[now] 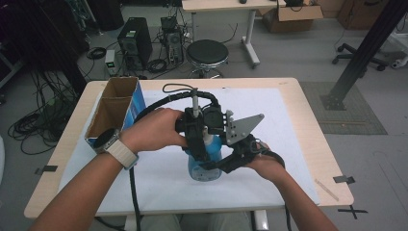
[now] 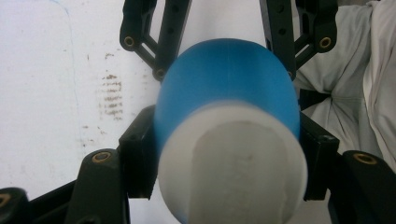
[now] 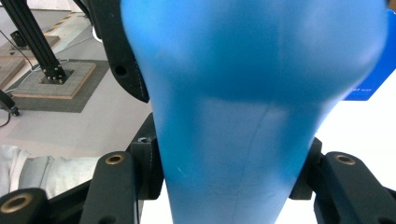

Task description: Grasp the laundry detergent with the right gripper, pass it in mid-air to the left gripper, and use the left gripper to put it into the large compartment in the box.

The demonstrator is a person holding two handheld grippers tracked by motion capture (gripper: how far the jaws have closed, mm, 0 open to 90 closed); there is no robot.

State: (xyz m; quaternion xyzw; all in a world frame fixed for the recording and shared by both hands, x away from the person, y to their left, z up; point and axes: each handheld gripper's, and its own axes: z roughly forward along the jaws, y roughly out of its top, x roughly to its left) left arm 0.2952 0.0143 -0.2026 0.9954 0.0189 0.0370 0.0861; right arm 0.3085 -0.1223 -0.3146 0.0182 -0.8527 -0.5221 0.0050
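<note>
A blue bottle [image 1: 202, 169] with a white cap stands upright on the white sheet near the table's front middle. My left gripper [image 1: 198, 139] comes down on it from above and is shut on its top end. In the left gripper view the white cap [image 2: 233, 163] sits between the two black pads [image 2: 140, 158]. My right gripper [image 1: 222, 162] reaches in from the right and is shut on the bottle's body. The blue body [image 3: 243, 140] is squeezed between its pads [image 3: 149, 163] in the right gripper view. Both hands hold still at the bottle.
An open cardboard box [image 1: 115, 108] with a blue side stands at the table's left. The white sheet [image 1: 279, 139] covers most of the wooden table [image 1: 308, 110]. A strip of tape [image 1: 327, 189] lies near the front right corner. A stool [image 1: 207, 53] stands behind the table.
</note>
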